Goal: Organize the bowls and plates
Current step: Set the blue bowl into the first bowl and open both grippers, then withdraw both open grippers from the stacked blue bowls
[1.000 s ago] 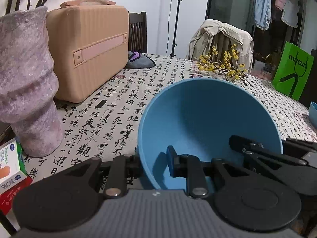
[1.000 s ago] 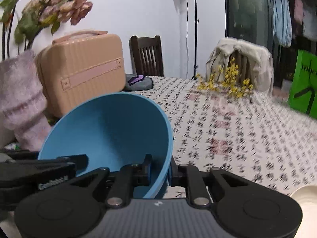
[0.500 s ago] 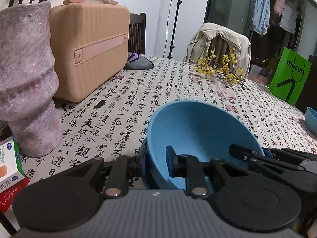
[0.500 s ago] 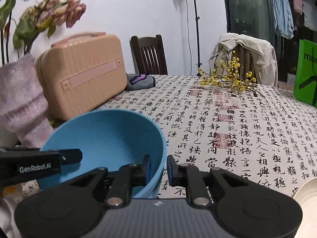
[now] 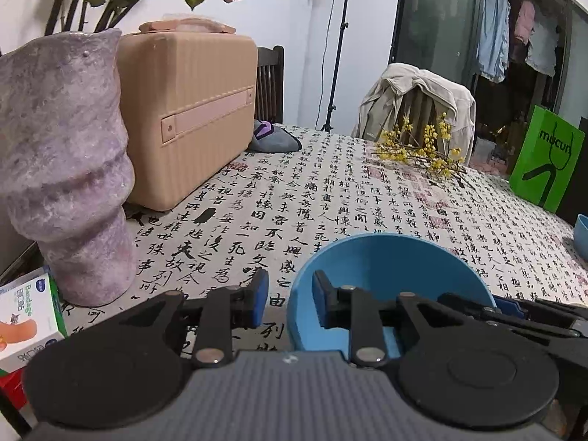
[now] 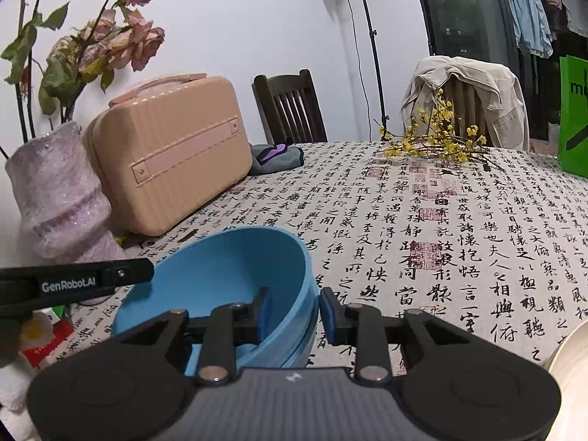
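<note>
At far left, a purple vase (image 5: 62, 161) beside a peach case (image 5: 191, 114). Centre, on the calligraphy-print tablecloth (image 5: 367, 202), a blue bowl (image 5: 386, 275) sitting upright. Left gripper (image 5: 288, 303) straddling its left rim, jaws opening, pads clear. Right gripper (image 6: 294, 310) astride the opposite rim, likewise opening, released. Far right, a green bag (image 5: 547, 158).

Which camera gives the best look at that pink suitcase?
The right wrist view: the pink suitcase shows whole, handle and front strap included. In the left wrist view the suitcase sits closer, but the purple vase hides its left edge.
</note>
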Demonstrator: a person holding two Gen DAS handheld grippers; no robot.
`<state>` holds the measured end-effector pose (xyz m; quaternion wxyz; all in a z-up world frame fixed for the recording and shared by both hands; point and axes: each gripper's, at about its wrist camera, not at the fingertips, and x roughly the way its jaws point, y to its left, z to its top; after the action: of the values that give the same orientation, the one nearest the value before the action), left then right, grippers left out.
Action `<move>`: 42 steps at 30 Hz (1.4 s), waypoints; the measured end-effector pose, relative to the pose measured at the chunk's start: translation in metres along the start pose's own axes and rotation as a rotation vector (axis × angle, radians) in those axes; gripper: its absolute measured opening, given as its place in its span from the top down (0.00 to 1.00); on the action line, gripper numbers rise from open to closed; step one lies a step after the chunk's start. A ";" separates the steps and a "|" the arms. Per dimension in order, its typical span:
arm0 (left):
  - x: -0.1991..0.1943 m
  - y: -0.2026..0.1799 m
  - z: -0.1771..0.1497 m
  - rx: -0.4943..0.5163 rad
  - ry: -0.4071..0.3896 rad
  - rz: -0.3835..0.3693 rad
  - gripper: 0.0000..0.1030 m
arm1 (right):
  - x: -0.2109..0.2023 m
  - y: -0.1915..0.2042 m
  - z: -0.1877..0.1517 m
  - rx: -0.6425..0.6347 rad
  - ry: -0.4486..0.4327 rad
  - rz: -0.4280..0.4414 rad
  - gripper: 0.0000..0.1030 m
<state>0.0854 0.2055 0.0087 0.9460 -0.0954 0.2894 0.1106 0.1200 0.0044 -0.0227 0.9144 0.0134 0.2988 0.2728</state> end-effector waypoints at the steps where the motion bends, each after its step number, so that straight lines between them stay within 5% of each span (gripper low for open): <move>1: -0.001 0.001 0.000 -0.007 -0.004 -0.003 0.58 | -0.002 -0.001 -0.001 0.001 -0.007 0.010 0.69; 6: -0.013 0.004 -0.005 -0.049 -0.052 -0.019 0.38 | -0.017 -0.007 -0.003 0.009 -0.051 0.049 0.65; 12: -0.040 0.007 -0.017 -0.087 -0.157 -0.049 0.00 | -0.043 -0.016 -0.013 -0.014 -0.104 0.060 0.14; 14: -0.050 0.007 -0.023 -0.096 -0.194 -0.072 0.00 | -0.052 -0.023 -0.019 -0.003 -0.115 0.050 0.00; 28: -0.082 -0.021 -0.063 -0.084 -0.287 -0.167 0.00 | -0.119 -0.068 -0.065 0.040 -0.215 -0.080 0.00; 42: -0.084 -0.054 -0.077 -0.034 -0.258 -0.217 0.00 | -0.150 -0.093 -0.099 0.078 -0.242 -0.199 0.00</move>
<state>-0.0083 0.1219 0.0004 0.9799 -0.1271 0.1516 0.0239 0.0102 -0.1641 -0.0405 0.9650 0.0518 0.1965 0.1657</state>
